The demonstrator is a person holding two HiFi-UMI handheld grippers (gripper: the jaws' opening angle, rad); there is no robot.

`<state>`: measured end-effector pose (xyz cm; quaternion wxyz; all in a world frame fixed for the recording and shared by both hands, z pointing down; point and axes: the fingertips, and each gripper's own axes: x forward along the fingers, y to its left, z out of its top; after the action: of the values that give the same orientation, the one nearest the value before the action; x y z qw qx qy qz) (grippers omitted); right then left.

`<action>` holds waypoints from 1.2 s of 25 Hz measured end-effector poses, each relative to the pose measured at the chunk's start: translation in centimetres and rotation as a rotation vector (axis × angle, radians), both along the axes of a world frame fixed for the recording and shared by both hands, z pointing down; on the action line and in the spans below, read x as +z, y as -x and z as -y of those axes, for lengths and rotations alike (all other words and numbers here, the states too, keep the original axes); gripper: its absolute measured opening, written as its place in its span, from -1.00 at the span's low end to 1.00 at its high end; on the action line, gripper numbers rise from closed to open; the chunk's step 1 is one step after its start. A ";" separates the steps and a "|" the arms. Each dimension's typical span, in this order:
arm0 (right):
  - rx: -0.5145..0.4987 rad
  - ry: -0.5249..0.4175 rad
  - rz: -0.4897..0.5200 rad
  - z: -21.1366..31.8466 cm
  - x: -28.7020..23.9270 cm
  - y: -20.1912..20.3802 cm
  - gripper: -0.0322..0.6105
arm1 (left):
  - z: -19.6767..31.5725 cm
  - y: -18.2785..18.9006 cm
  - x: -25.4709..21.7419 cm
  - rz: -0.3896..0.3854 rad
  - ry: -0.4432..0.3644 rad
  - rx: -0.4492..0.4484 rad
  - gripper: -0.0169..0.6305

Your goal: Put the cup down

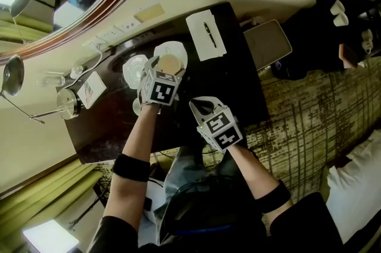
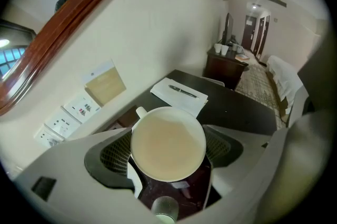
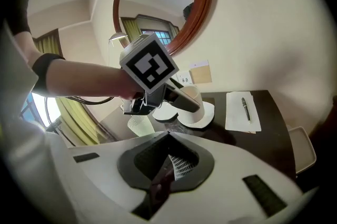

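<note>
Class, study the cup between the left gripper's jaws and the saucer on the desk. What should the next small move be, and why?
Probably ease the left gripper straight down until the cup rests on the white saucer, keeping the grip. Its jaws clasp the cup's sides, and the right gripper view shows the cup over the saucer, though whether they already touch cannot be told.

glossy dark desk, smooth white ceramic cup, polished wooden mirror frame

A dark, glossy wooden desk carries two round white china saucers under and beside the left claw and, just ahead of it, a white paper pad.
</note>
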<state>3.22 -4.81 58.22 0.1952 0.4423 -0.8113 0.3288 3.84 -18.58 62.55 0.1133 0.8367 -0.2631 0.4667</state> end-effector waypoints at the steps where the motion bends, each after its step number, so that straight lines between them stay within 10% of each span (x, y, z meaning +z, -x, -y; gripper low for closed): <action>1: -0.007 -0.003 -0.002 0.4 -0.1 0.2 -0.86 | 0.6 0.0 0.1 0.003 0.000 -0.002 0.32; 27: -0.044 0.034 -0.005 1.6 1.6 0.9 -0.86 | 4.7 0.1 3.0 -0.034 0.008 -0.043 0.34; 30: -0.044 0.035 -0.004 1.4 1.6 0.9 -0.86 | 4.9 0.1 2.7 -0.044 -0.012 -0.053 0.57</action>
<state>2.30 -6.26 59.81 0.2117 0.4215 -0.8145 0.3377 3.78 -23.49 65.27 0.1263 0.8402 -0.2854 0.4434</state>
